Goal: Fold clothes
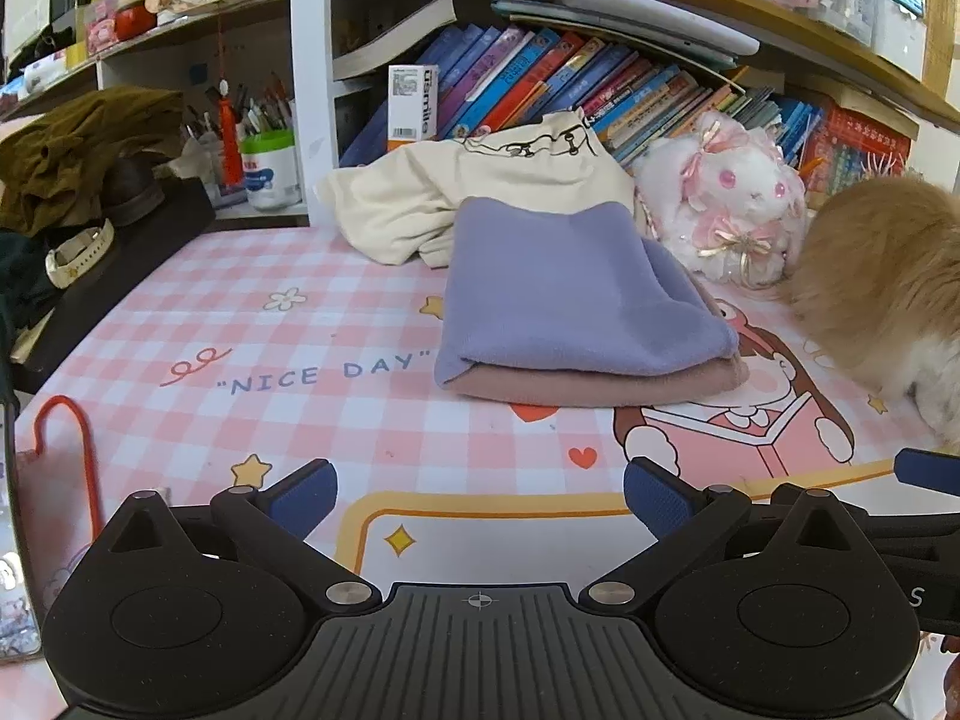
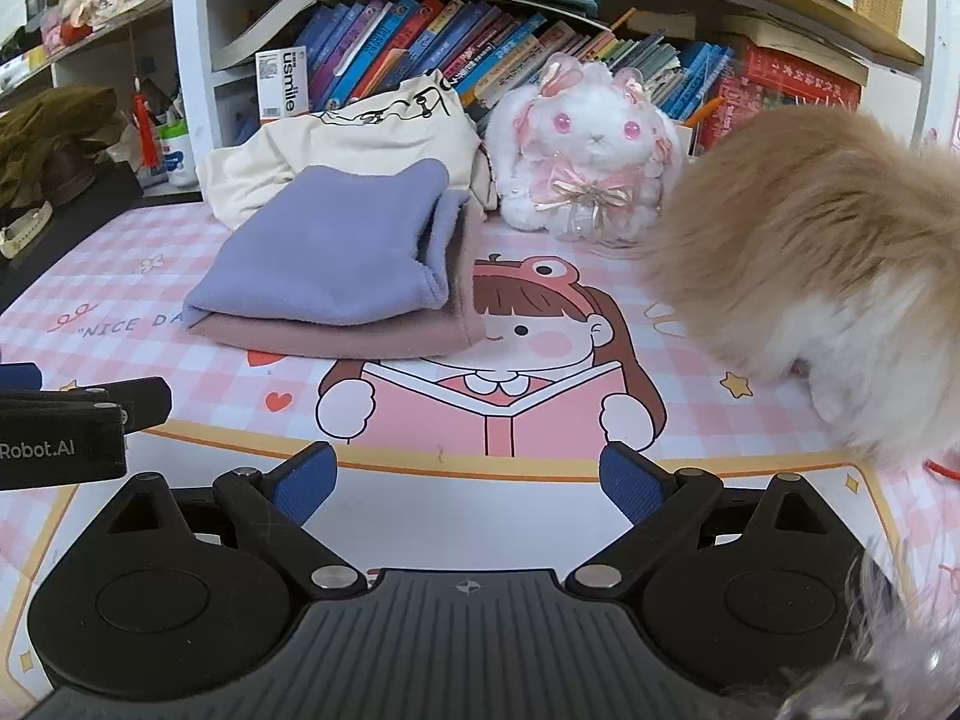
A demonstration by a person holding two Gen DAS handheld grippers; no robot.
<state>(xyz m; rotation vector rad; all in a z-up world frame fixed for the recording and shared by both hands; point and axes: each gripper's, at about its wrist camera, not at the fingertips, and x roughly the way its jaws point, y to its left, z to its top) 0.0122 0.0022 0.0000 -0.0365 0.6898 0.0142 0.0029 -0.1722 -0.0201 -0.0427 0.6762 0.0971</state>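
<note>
Clothing sits ahead of both my tools, none of it in hand: my left gripper (image 1: 480, 495) and my right gripper (image 2: 468, 477) each hover low over the pink checked desk mat (image 1: 240, 324), fingers spread wide and empty. A folded stack lies on the mat, a lavender garment (image 1: 570, 294) on top of a dusty pink garment (image 1: 600, 387), edges roughly squared; I judge these finished. Behind and touching that stack, against the bookshelf (image 1: 540, 78), a cream garment (image 1: 420, 192) lies crumpled and unfolded, and I take it as the next piece. It lies straight ahead and slightly left of centre in the left wrist view, but well left of centre in the right wrist view, so my left tool is the nearer and better aligned. Its long axis appears to run across my line of approach, left to right, though the bunching makes this uncertain. Any reach must pass over or around the folded stack. A furry animal (image 2: 810, 276) occupies the mat's right side, close to my right tool, beside a plush rabbit (image 2: 588, 144); I rate it a hazard on that flank.
</note>
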